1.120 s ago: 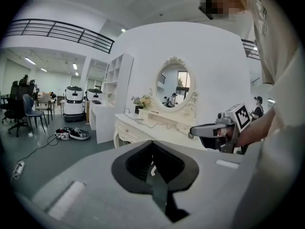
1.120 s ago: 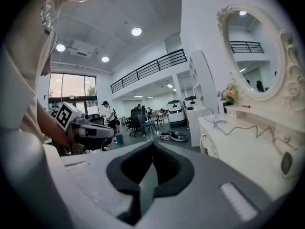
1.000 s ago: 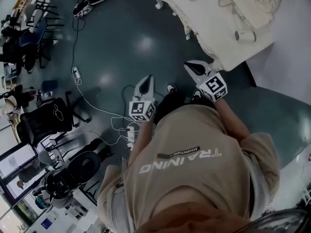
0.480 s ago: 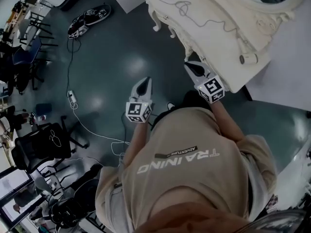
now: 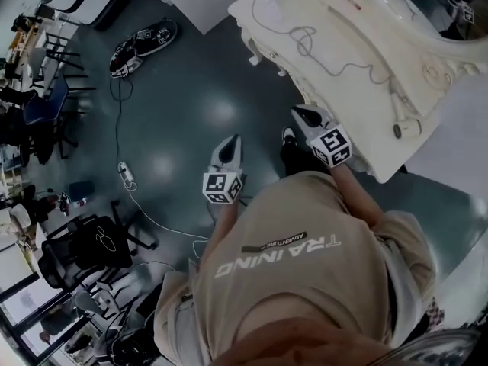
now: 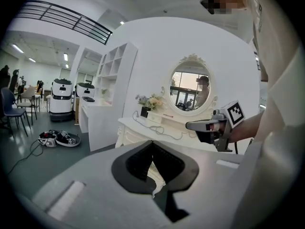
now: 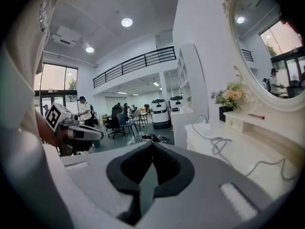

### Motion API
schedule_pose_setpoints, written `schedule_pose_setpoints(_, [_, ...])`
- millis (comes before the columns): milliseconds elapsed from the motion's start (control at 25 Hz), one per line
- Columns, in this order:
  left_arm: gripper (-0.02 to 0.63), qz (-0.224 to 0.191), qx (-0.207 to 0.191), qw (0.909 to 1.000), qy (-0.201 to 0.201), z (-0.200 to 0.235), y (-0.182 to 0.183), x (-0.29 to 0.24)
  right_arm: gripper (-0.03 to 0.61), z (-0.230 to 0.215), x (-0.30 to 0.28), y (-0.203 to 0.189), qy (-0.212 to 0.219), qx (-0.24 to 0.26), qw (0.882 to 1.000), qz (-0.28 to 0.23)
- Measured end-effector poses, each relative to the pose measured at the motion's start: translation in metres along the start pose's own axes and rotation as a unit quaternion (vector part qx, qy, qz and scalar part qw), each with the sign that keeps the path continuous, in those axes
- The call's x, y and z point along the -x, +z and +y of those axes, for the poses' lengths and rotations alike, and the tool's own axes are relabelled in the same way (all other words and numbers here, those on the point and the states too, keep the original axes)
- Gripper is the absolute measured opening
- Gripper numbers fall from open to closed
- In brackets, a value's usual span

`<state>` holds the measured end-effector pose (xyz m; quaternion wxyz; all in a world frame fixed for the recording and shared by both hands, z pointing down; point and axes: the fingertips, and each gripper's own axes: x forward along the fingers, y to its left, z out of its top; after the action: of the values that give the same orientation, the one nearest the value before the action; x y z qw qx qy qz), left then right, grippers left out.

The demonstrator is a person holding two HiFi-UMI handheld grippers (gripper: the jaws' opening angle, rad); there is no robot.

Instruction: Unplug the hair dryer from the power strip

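Compared w. a sec. ago, the dressing table (image 5: 366, 21) is seen much more fully in the head view, and the hair dryer (image 5: 409, 127) is now shown lower at the right, lying on the table top near its right end. It is judged that the person has been brought closer to the table, i.e. the approach is still under way and nothing of the unplugging is done yet. The right gripper (image 5: 299, 113) is now held just at the near edge of the table, and the left gripper (image 5: 233, 140) beside it over the dark floor, well apart from the dryer. In both gripper views the jaws are seen closed together at the tips, w. nothing held between them. From the dryer a cord (image 5: 335, 63) is led in loops along the table top to the far left end, where a small white block (image 7: 206, 126) is stood. This is prob. the power strip w. the plug, but it is too small to be sure. So the plug is judged to be still in, and that far left end must be reached next. Counted: 2 grippers, 1 hair dryer, 1 cord on the table, 1 oval mirror (image 6: 191, 87), 1 bunch of flowers (image 6: 148, 101), and 1 other strip w. white cable (image 5: 122, 175) on the floor at the left, not connected to the dryer as far as can be seen.
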<state>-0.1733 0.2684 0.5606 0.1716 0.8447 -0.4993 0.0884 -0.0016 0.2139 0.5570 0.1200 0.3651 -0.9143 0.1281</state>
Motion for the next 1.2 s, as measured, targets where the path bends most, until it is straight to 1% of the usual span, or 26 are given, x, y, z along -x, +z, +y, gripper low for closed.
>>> schedule_pose_setpoints(80, [0.006, 0.001, -0.004, 1.0, -0.004, 0.012, 0.026, -0.032, 0.005, -0.029, -0.029, 0.013, 0.004, -0.011, 1.0, 0.002])
schedule_pose_setpoints(160, [0.006, 0.0, -0.016, 0.9998, -0.01, 0.025, 0.053, -0.062, 0.005, -0.052, -0.056, 0.025, 0.009, -0.016, 1.0, 0.002])
schedule_pose_setpoints(280, [0.006, -0.001, -0.024, 0.9997, -0.008, 0.049, 0.08, -0.1, 0.005, -0.079, -0.097, 0.034, 0.02, -0.008, 1.0, 0.007])
schedule_pose_setpoints(440, [0.006, 0.005, -0.009, 0.9999, 0.0, 0.082, 0.093, -0.135, 0.005, -0.11, -0.145, 0.048, 0.021, -0.009, 1.0, 0.013])
schedule_pose_setpoints(560, [0.006, 0.015, 0.006, 0.9998, -0.008, 0.106, 0.092, -0.16, 0.005, -0.123, -0.176, 0.049, 0.03, -0.011, 0.999, 0.029])
schedule_pose_setpoints(640, [0.006, 0.015, 0.015, 0.9996, -0.019, 0.126, 0.092, -0.184, 0.005, -0.136, -0.199, 0.049, 0.027, -0.007, 0.999, 0.039])
schedule_pose_setpoints(760, [0.006, 0.01, 0.044, 0.9983, -0.038, 0.161, 0.098, -0.197, 0.005, -0.137, -0.227, 0.056, 0.006, -0.007, 0.999, 0.048])
schedule_pose_setpoints(840, [0.006, 0.009, 0.051, 0.9977, -0.045, 0.189, 0.106, -0.198, 0.005, -0.13, -0.246, 0.067, -0.011, -0.005, 0.998, 0.054])
schedule_pose_setpoints(920, [0.006, 0.007, 0.044, 0.9972, -0.059, 0.223, 0.12, -0.202, 0.005, -0.125, -0.267, 0.079, -0.034, -0.011, 0.997, 0.062])
schedule_pose_setpoints(1000, [0.006, 0.003, 0.037, 0.9961, -0.081, 0.261, 0.134, -0.217, 0.005, -0.129, -0.294, 0.085, -0.063, -0.015, 0.995, 0.072])
schedule_pose_setpoints(1120, [0.006, 0.013, 0.033, 0.9936, -0.107, 0.333, 0.138, -0.249, 0.005, -0.143, -0.342, 0.084, -0.104, -0.025, 0.99, 0.087])
schedule_pose_setpoints(1200, [0.006, 0.022, 0.015, 0.9917, -0.126, 0.371, 0.143, -0.269, 0.005, -0.152, -0.368, 0.091, -0.131, -0.032, 0.987, 0.083])
